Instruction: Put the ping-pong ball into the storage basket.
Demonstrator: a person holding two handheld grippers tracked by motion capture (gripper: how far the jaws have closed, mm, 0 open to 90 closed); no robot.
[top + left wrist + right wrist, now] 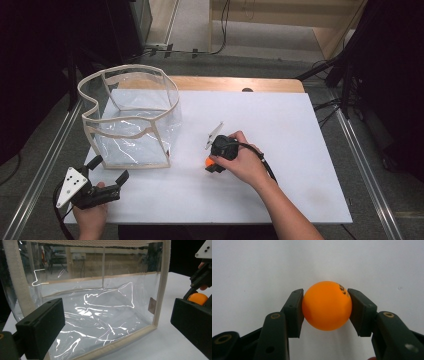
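1. Up top, in the high view, your right gripper (214, 161) points down at the white board (280, 145), near its middle, with your hand wrapped over it. The orange ball (207, 162) peeks out at the tips, right at the board's surface. That low, straight-down pose reads as a pick from above. Your left gripper (107, 169) rests near the board's front left corner, jaws spread with nothing between them, just short of the clear bag (131, 117). The bag stands upright with its mouth open to the top, so it looks ready to take the ball. I judge the left gripper waits there to steady it.

2. Next, in the left gripper view, the two jaws stand wide apart and frame the bag's (100, 305) near wall; they do not touch it. The bag is clear plastic with cream fabric edging, creased and glinting, and nothing lies inside. At the far right you see the ball (197, 298) in the right gripper.

3. Last, in the right gripper view, the pads (294, 312) press on either side of the ball (326, 305), so the jaws are closed on it about its widest part. The ball is smooth, matt orange, with a dark print near its upper right. It sits centred between the pads, against the white board (262, 270).
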